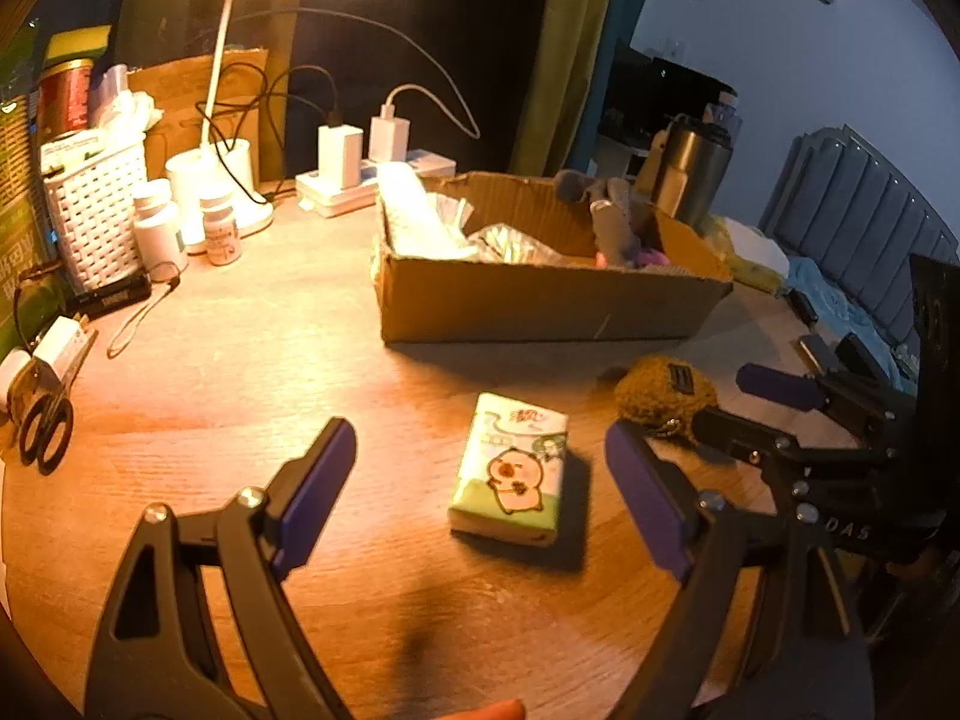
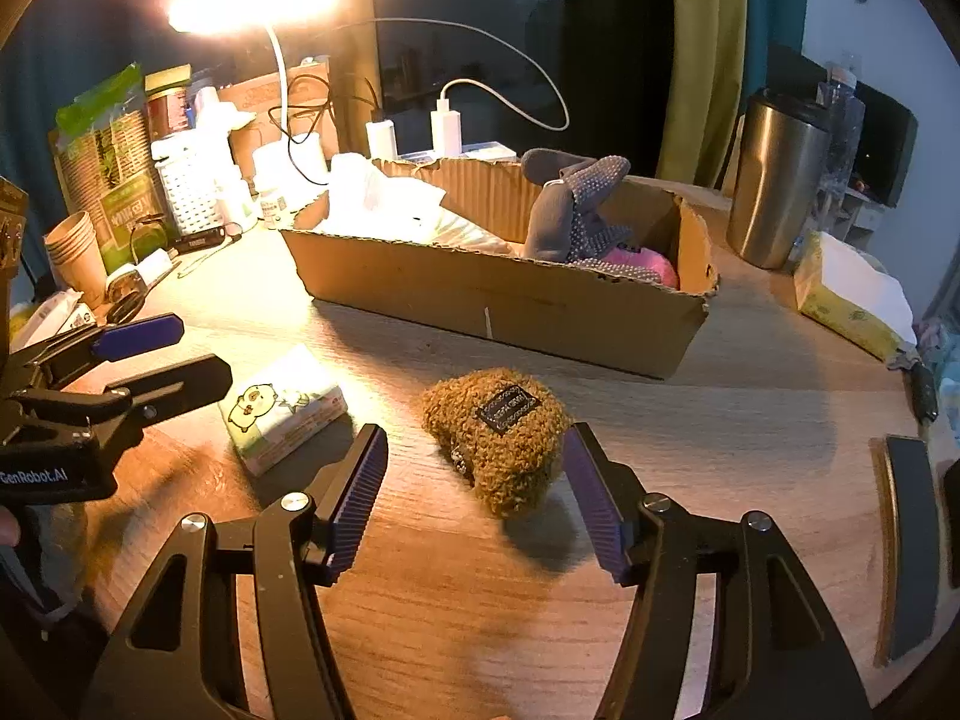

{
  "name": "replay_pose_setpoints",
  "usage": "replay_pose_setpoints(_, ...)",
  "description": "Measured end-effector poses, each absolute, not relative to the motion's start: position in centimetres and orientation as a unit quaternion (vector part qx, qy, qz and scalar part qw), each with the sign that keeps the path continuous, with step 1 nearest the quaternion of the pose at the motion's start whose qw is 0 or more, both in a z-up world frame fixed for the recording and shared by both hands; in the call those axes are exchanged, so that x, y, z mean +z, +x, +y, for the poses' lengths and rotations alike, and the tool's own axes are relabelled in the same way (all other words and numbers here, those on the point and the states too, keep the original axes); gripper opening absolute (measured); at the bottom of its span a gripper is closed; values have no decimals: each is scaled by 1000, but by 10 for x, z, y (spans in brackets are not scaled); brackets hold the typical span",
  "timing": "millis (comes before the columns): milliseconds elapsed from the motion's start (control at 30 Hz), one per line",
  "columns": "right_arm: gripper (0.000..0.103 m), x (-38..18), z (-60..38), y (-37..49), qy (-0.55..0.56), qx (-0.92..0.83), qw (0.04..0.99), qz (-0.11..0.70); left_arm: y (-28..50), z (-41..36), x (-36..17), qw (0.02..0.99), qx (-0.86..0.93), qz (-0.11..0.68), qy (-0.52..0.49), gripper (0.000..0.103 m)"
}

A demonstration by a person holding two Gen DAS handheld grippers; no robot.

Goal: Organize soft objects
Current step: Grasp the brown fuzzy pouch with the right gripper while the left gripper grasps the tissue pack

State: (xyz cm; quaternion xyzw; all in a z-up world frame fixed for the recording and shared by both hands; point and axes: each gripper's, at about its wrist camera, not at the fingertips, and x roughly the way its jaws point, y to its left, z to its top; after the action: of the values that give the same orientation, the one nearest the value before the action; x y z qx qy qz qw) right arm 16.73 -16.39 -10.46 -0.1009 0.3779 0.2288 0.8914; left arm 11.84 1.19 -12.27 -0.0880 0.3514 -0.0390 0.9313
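Observation:
A tissue pack (image 1: 510,474) with a cartoon pig lies flat on the wooden table (image 1: 240,372). My left gripper (image 1: 480,441) hovers over it, open, with a pad on either side and apart from it. Right of the pack lies a brown fuzzy plush pouch (image 2: 498,444) with a black label. My right gripper (image 2: 477,438) straddles the pouch, open; its right pad is close to the fur, its left pad well clear. Behind both stands an open cardboard box (image 2: 498,294) holding a grey dotted fabric piece (image 2: 576,210), something pink (image 2: 648,261) and white packs (image 2: 384,192).
A lit desk lamp (image 1: 228,48), white basket (image 1: 96,204), pill bottles (image 1: 157,228), scissors (image 1: 42,426) and chargers (image 1: 339,153) crowd the left and back. A steel tumbler (image 2: 774,180) and a yellow tissue box (image 2: 852,294) stand at the right. Paper cups (image 2: 72,252) stand far left.

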Motion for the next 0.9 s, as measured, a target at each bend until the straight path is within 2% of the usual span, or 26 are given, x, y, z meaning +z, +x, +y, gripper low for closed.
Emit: replay_pose_setpoints(900,64,-137,-161,218,-85,240,869,425,172,-6,-164,899,-48,433,-44,86)
